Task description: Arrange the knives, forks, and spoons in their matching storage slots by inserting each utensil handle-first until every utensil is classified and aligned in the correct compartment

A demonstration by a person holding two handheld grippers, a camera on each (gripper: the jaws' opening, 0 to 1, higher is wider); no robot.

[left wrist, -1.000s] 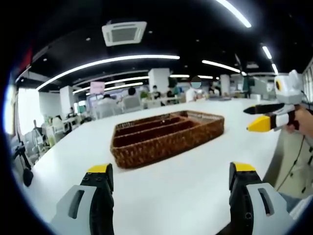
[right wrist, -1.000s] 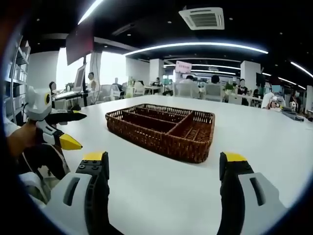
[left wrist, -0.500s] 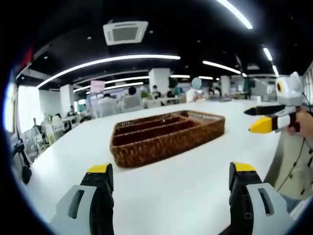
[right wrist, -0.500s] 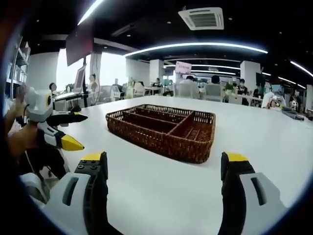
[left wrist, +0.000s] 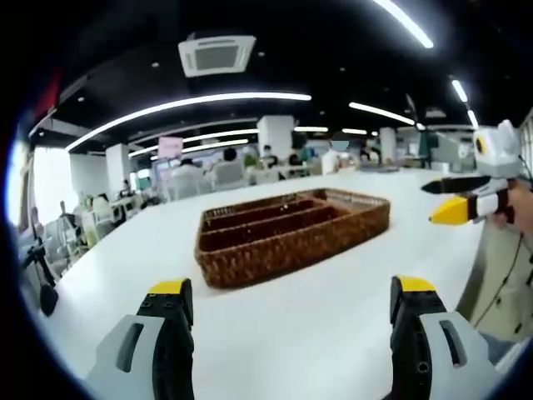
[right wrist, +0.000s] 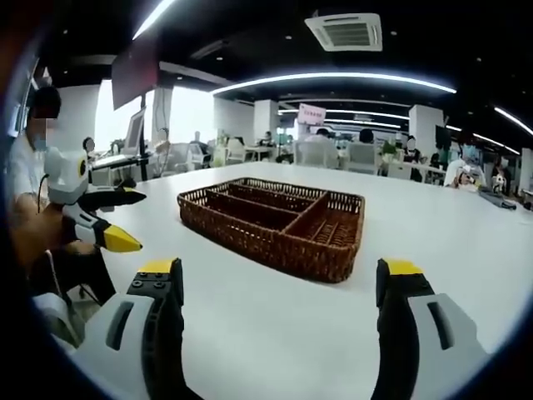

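Observation:
A brown wicker cutlery tray [left wrist: 287, 235] with long slots and one cross compartment lies on the white table [left wrist: 291, 325]; its slots look bare. My left gripper [left wrist: 291, 304] hovers open above the table, short of the tray. The right gripper [left wrist: 466, 198] comes in from the right edge of the left gripper view, held by a hand. In the right gripper view the same tray [right wrist: 275, 221] sits ahead and my right gripper [right wrist: 279, 287] is open with nothing between its jaws. The left gripper [right wrist: 104, 218] comes in from the left there.
The white table [right wrist: 275, 333] stretches wide around the tray. Behind it is an open office with desks, chairs and several seated people. A person stands at the far left of the right gripper view.
The left gripper view has drifted a little, so the tray sits slightly further right. A person has come into sight at the left of the right gripper view. Both grippers stay open.

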